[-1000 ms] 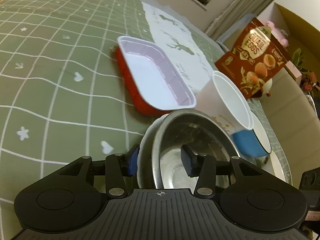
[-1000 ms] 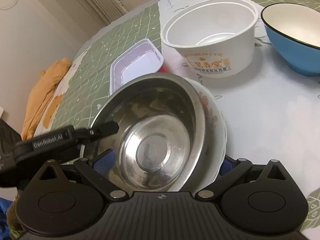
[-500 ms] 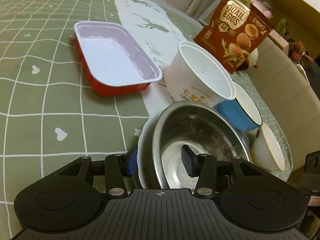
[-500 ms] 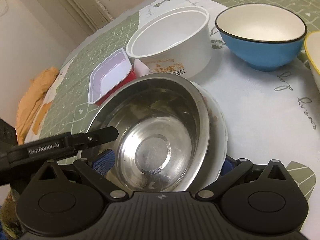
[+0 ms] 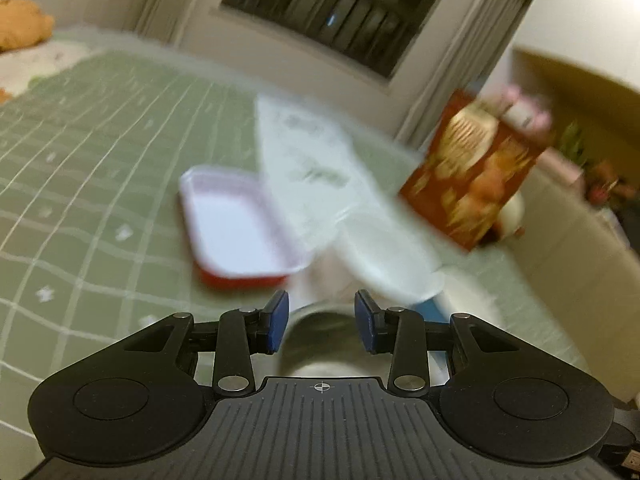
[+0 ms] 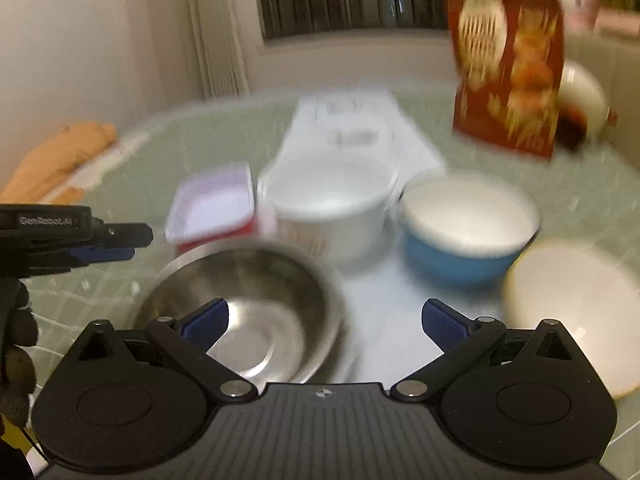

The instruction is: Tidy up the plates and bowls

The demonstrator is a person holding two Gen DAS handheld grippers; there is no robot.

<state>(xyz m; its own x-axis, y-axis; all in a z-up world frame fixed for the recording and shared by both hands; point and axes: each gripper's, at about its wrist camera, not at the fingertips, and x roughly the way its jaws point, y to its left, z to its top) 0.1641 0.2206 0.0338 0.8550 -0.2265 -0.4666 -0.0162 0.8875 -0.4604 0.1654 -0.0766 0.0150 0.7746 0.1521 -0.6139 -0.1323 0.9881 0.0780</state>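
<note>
Both views are motion-blurred. The steel bowl (image 6: 248,308) rests on the table below my right gripper (image 6: 324,316), which is wide open; its left pad hovers over the bowl and nothing is held. My left gripper (image 5: 322,312) is closing with nothing between its pads, and the steel bowl (image 5: 320,328) shows just beyond them. It also reaches in at the left of the right wrist view as the left gripper (image 6: 120,240). Behind stand a white paper tub (image 6: 332,208), a blue bowl (image 6: 464,240), a red tray (image 6: 212,212) with a white inside, and a white bowl (image 6: 572,312).
A red snack bag (image 6: 508,76) stands at the back right on the green checked tablecloth (image 5: 80,160). An orange plush (image 5: 20,20) lies at the far left edge. A gloved hand (image 6: 16,340) holds the left gripper. A window and curtains are behind the table.
Both grippers have risen and tilted up away from the steel bowl and its plate. The bowl's rim is no longer between the left jaws, which have narrowed. The right jaws no longer straddle the plate.
</note>
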